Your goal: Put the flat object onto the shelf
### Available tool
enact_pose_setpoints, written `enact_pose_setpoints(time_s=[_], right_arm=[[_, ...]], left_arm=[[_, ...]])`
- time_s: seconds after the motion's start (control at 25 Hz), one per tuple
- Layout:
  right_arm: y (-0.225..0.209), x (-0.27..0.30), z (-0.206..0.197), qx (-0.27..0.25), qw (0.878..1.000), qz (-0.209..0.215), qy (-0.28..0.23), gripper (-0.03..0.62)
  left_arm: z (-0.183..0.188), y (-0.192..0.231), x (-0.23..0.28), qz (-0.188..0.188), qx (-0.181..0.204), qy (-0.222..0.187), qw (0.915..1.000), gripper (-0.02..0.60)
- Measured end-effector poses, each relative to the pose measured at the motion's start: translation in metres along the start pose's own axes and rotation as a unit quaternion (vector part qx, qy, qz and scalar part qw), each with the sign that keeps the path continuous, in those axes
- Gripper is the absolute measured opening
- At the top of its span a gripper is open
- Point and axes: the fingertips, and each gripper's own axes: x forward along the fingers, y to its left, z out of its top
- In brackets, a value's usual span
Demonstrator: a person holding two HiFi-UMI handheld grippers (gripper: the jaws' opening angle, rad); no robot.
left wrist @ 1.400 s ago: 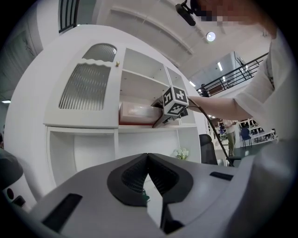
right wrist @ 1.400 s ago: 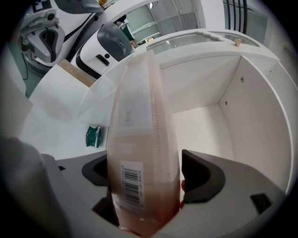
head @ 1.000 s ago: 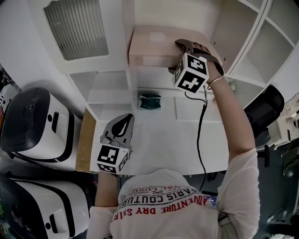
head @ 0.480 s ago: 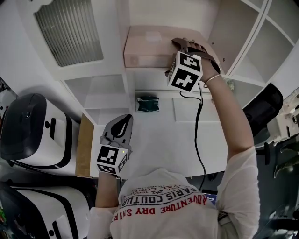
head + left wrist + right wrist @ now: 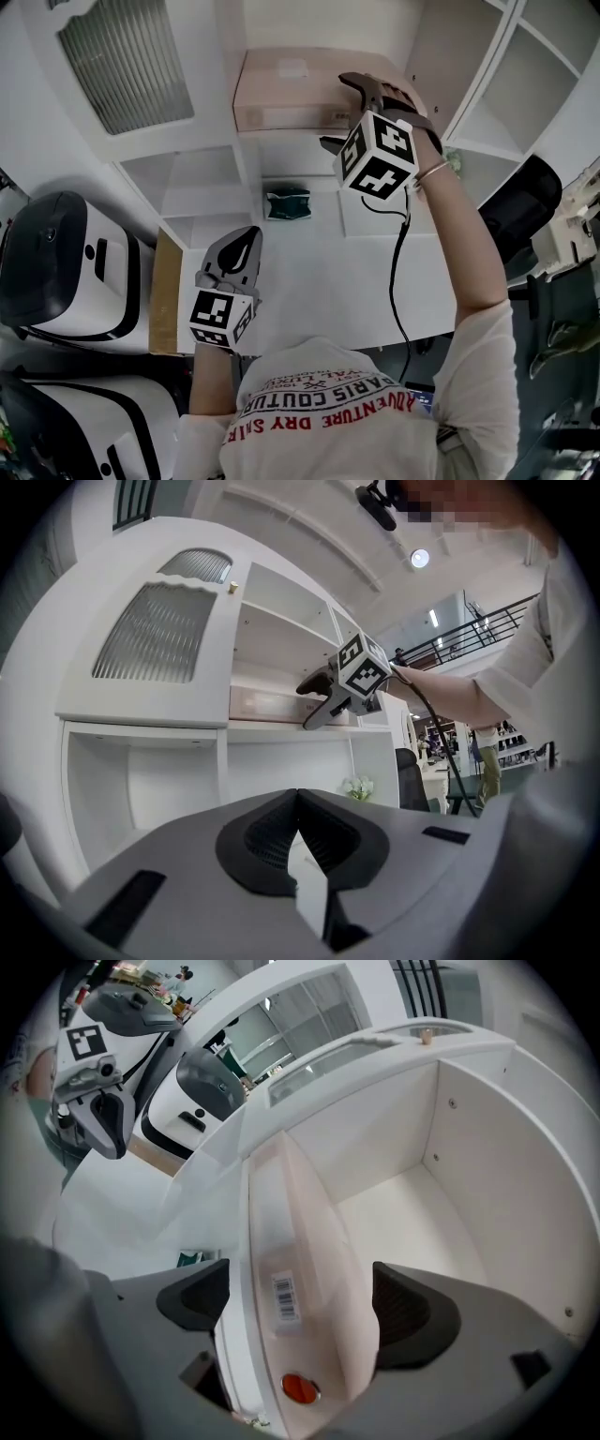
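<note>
The flat object is a pale pink flat box [image 5: 281, 89] lying on the upper shelf [image 5: 291, 134] of a white cabinet. My right gripper [image 5: 339, 111] is open at the box's right end: one jaw stands above the box, the other below the shelf board. In the right gripper view the box [image 5: 300, 1232], with a barcode label and a red dot, lies between the spread pads [image 5: 405, 1305], and a gap shows beside it. My left gripper [image 5: 242, 246] is shut and empty, low over the white desk. The box [image 5: 267, 705] also shows in the left gripper view.
A small green object [image 5: 288, 203] lies at the back of the desk [image 5: 319, 281]. Two large white-and-black machines [image 5: 66, 262] stand at the left. A louvred cabinet door [image 5: 122, 61] is up left, open cubbies [image 5: 525, 94] and a black chair [image 5: 525, 202] at the right.
The right gripper's jaws have spread apart from the box, which stays lying on the shelf. The right hand has drawn back slightly. The left gripper has hardly moved.
</note>
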Motion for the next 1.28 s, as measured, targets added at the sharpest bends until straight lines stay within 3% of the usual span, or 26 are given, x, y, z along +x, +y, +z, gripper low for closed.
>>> enact_pose_setpoints(time_s=[0.12,0.16,0.2,0.24,0.28,0.36,0.44,0.72,0.88,1.28], right_arm=[[0.000,-0.018,-0.007,0.003,1.000,-0.026,0.005,0.483],[-0.003,-0.025,-0.009,0.011,0.999,-0.043,0.004,0.450],[-0.008,-0.033,-0.010,0.024,0.997,-0.067,-0.004,0.360],[-0.014,-0.041,-0.009,0.037,0.995,-0.094,-0.015,0.214],[-0.019,-0.049,-0.009,0.048,0.992,-0.116,-0.025,0.144],[-0.022,-0.063,-0.012,0.065,0.989,-0.131,-0.034,0.120],[-0.018,-0.075,-0.017,0.090,0.987,-0.125,-0.038,0.051],[0.032,-0.105,-0.044,0.182,0.977,-0.095,-0.052,0.037],[0.067,-0.125,-0.055,0.267,0.956,-0.075,-0.098,0.032],[0.148,-0.147,-0.084,0.406,0.894,-0.040,-0.187,0.029]], left_arm=[[-0.001,-0.013,-0.004,-0.005,0.002,0.002,1.0000,0.014],[-0.001,-0.018,-0.005,-0.006,0.003,0.002,1.0000,0.014],[-0.001,-0.022,-0.007,-0.007,0.004,0.003,1.0000,0.014],[-0.001,-0.027,-0.008,-0.007,0.003,0.004,1.0000,0.014],[0.000,-0.032,-0.009,-0.007,0.002,0.005,1.0000,0.014],[0.000,-0.043,-0.012,-0.007,0.000,0.008,0.9999,0.014],[-0.001,-0.055,-0.016,-0.009,-0.003,0.012,0.9999,0.014],[0.000,-0.083,-0.031,0.000,-0.011,0.017,0.9998,0.014],[0.008,-0.089,-0.034,0.008,-0.007,0.009,0.9999,0.014],[0.028,-0.090,-0.027,0.028,0.026,-0.001,0.9993,0.014]])
